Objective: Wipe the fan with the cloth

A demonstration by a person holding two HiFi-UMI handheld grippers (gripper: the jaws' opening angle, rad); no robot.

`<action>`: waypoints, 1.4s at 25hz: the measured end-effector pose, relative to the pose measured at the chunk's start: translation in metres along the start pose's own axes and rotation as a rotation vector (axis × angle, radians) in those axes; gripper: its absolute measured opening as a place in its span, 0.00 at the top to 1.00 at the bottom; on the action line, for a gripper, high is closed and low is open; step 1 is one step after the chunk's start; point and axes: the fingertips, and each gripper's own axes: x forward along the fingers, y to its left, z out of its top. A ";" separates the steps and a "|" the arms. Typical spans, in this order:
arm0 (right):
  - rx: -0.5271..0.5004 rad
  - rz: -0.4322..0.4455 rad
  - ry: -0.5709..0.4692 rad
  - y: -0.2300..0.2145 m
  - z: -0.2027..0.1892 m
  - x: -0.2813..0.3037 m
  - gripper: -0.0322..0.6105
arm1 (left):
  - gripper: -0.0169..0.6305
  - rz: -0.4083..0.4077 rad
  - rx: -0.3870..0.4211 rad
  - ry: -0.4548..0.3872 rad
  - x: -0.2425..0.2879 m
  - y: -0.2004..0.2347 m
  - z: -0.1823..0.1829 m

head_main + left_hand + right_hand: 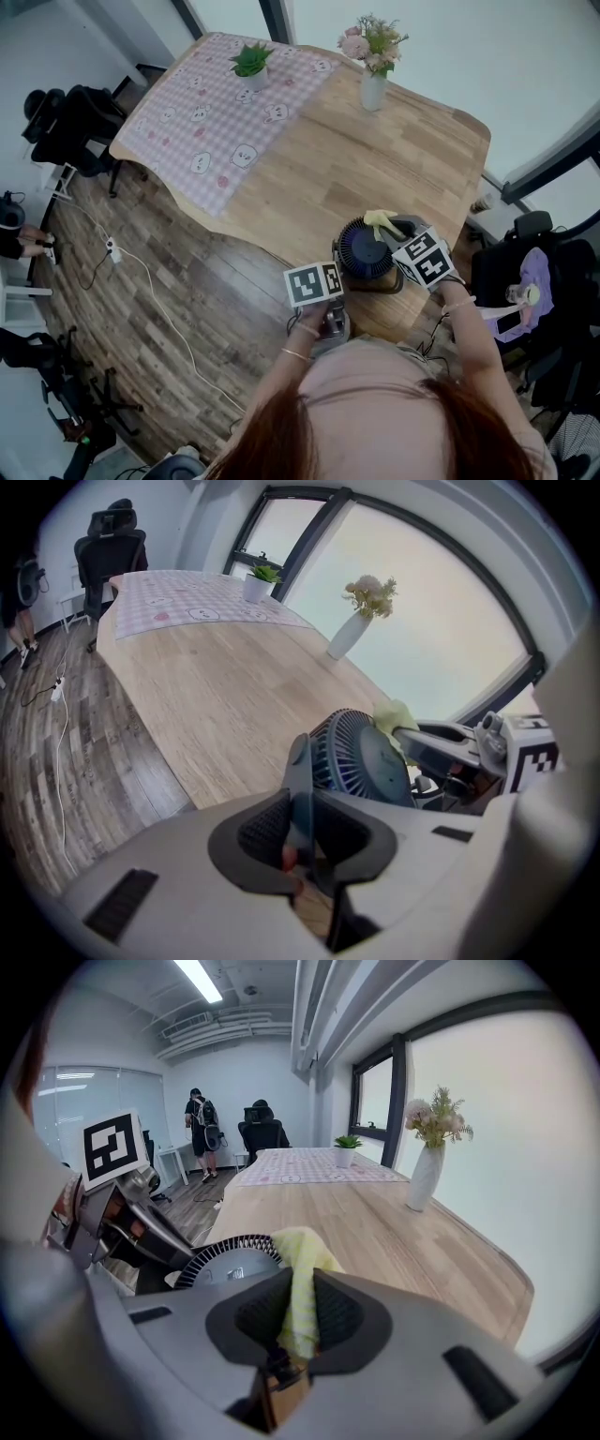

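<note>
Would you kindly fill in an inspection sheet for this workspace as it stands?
Surface: wooden table, checked tablecloth over its far end.
Job's things: dark fan near the table's near edge; yellow cloth at its rim.
Clutter: potted plant, vase of flowers, toward the far end.
Grippers: left gripper shut on the fan's frame; right gripper shut on the cloth.
Cables: white cable and power strip on the floor.
Surroundings: black office chairs, large window.
</note>
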 end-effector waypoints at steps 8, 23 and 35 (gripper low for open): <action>0.012 -0.016 0.001 0.002 -0.007 -0.006 0.86 | 0.87 0.003 -0.016 -0.008 0.000 0.000 0.000; 0.066 -0.049 0.000 0.010 -0.022 -0.020 0.87 | 0.87 0.005 -0.028 -0.018 0.000 0.000 0.000; 0.083 -0.039 0.008 0.022 -0.030 -0.028 0.87 | 0.87 0.009 -0.020 -0.017 -0.002 0.000 -0.001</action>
